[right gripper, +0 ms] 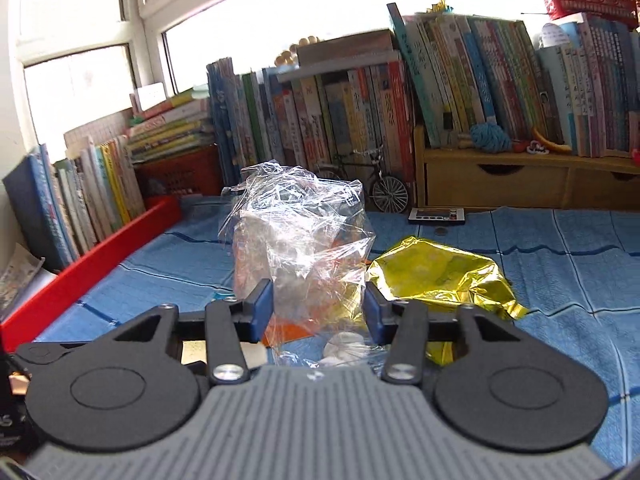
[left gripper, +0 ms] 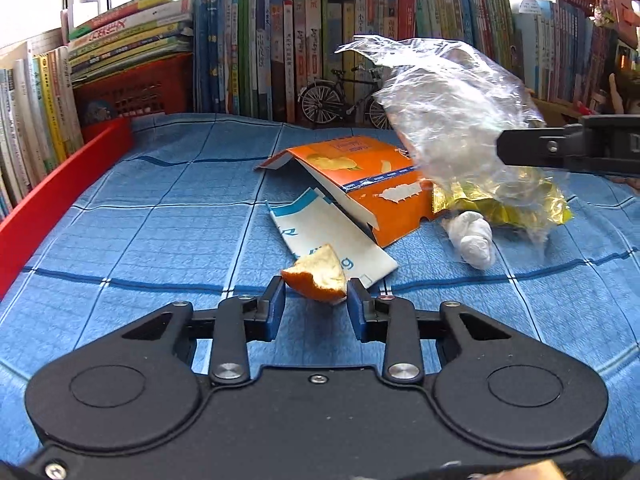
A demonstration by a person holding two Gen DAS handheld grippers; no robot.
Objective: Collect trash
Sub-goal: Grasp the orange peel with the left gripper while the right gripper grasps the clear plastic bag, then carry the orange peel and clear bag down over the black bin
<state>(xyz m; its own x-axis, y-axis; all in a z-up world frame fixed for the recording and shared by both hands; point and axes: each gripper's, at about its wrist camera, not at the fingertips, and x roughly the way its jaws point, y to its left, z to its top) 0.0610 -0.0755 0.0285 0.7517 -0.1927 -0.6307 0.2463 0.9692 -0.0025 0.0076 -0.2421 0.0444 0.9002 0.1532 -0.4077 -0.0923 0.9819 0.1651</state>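
The peel (left gripper: 318, 276) on the cloth (left gripper: 140, 240) is pinched by the left gripper (left gripper: 316, 300) at its edges only and could be dropped. The bag (right gripper: 296, 240) is bracketed by the right gripper (right gripper: 318, 308); whether its pads press cannot be told, so the film could slip out.

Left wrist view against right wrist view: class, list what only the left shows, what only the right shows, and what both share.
Only the left wrist view: an orange peel between the left gripper pads, a blue-and-white paper, and the whole orange box.
Only the right wrist view: wooden drawers, a remote, a coin, blue yarn.
Both: the clear plastic bag at the right gripper, the gold wrapper, the white tissue, the model bicycle, the books, the blue cloth.
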